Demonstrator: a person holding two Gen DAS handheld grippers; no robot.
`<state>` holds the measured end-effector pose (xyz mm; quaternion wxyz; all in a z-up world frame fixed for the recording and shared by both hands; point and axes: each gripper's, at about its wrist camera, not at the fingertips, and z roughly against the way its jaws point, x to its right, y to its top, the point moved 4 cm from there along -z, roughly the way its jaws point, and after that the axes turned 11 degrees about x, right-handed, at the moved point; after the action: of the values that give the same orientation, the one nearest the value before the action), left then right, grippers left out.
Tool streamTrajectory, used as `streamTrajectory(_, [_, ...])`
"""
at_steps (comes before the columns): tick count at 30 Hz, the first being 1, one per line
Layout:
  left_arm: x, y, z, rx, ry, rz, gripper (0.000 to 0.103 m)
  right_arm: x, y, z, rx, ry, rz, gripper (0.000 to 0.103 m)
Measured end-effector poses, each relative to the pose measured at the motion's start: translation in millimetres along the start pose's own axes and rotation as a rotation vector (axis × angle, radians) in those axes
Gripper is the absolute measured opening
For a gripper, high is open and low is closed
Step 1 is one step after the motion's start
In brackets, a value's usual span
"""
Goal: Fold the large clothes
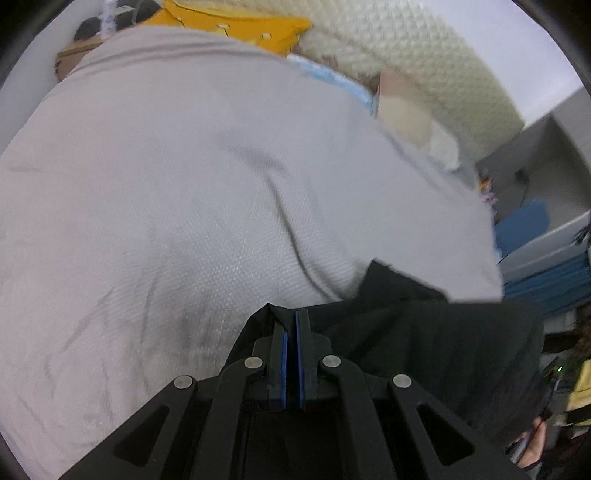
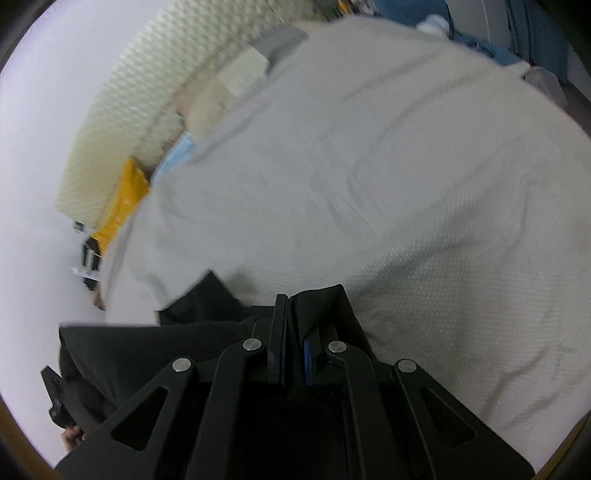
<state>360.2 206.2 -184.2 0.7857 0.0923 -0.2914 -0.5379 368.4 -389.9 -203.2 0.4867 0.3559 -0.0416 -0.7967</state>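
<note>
A black garment [image 1: 424, 332] hangs between my two grippers above a bed with a pale grey textured cover [image 1: 184, 184]. My left gripper [image 1: 291, 317] is shut on an edge of the black garment, which spreads to the right. In the right wrist view my right gripper [image 2: 291, 302] is shut on another edge of the same black garment [image 2: 147, 350], with cloth bunched between its fingers and spreading to the left. The pale bed cover [image 2: 369, 184] fills the view behind it.
A cream knitted blanket [image 1: 406, 48], a yellow item [image 1: 236, 22] and a light blue cloth [image 1: 332, 77] lie at the bed's far side. The cream blanket [image 2: 147, 92] and yellow item [image 2: 125, 195] also show in the right wrist view. Blue bins [image 1: 535, 221] stand right.
</note>
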Motion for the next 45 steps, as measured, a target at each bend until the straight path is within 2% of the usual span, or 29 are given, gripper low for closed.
streamTrajectory(3, [1.2,-8.5,-34.9,-0.030,-0.002,-0.028,0.004,17.4,-8.9,-35.1,-0.045,-0.010,-0.023,0.006])
streamTrajectory(8, [-2.6,-20.7,-68.2,-0.097,-0.056,0.013,0.004,41.0,-19.7,-66.8,-0.069,0.053,-0.096,0.004])
streamTrajectory(12, [-6.0,-20.9,-57.0,-0.081,-0.080,0.042,0.004,45.6,-26.3,-64.0,-0.068,0.088,-0.131,0.005])
streamTrajectory(16, [-17.4,-34.5,-39.7,-0.168,-0.084,0.123,0.005,49.7,-30.9,-39.0,-0.060,0.110,-0.185,0.013])
streamTrajectory(17, [-20.9,-38.2,-32.6,-0.180,-0.102,0.161,0.007,50.3,-30.8,-29.2,-0.055,0.122,-0.189,0.020])
streamTrajectory(19, [-26.6,-42.2,-15.2,-0.181,-0.134,0.215,0.015,49.5,-32.0,-13.1,-0.040,0.140,-0.189,0.040])
streamTrajectory(20, [-28.5,-43.4,-4.4,-0.172,-0.154,0.228,0.024,50.5,-31.7,1.3,-0.026,0.137,-0.186,0.056])
streamTrajectory(21, [-30.0,-43.9,8.0,-0.158,-0.178,0.231,0.039,50.7,-30.3,10.3,-0.012,0.133,-0.180,0.059])
streamTrajectory(22, [-30.8,-43.1,19.3,-0.141,-0.188,0.229,0.048,50.2,-30.2,21.3,-0.002,0.131,-0.173,0.059])
streamTrajectory(23, [-32.4,-42.5,33.3,-0.114,-0.190,0.224,0.066,49.9,-29.5,38.3,0.010,0.133,-0.158,0.059])
streamTrajectory(24, [-33.6,-41.8,49.8,-0.073,-0.180,0.212,0.074,47.6,-28.6,49.4,0.019,0.130,-0.143,0.059])
streamTrajectory(28, [-17.4,-41.3,102.8,0.053,-0.150,0.095,0.074,31.5,-25.4,102.2,0.095,0.074,-0.022,0.059])
streamTrajectory(32, [30.5,-54.1,137.7,0.227,-0.130,-0.037,0.074,-10.8,-35.1,133.9,0.203,0.032,0.164,0.061])
streamTrajectory(35, [80.7,-75.3,130.8,0.243,-0.162,-0.145,0.074,-52.9,-53.7,135.5,0.253,0.066,0.282,0.065])
streamTrajectory(39, [138.1,-110.4,95.0,0.216,-0.184,-0.280,0.074,-97.4,-86.5,111.9,0.284,0.086,0.383,0.072])
streamTrajectory(42, [163.2,-127.7,62.8,0.216,-0.112,-0.399,0.074,-114.2,-114.9,79.0,0.261,0.074,0.442,0.073])
streamTrajectory(45, [173.8,-137.9,37.0,0.244,-0.062,-0.474,0.074,-123.7,-138.0,42.5,0.245,0.077,0.489,0.074])
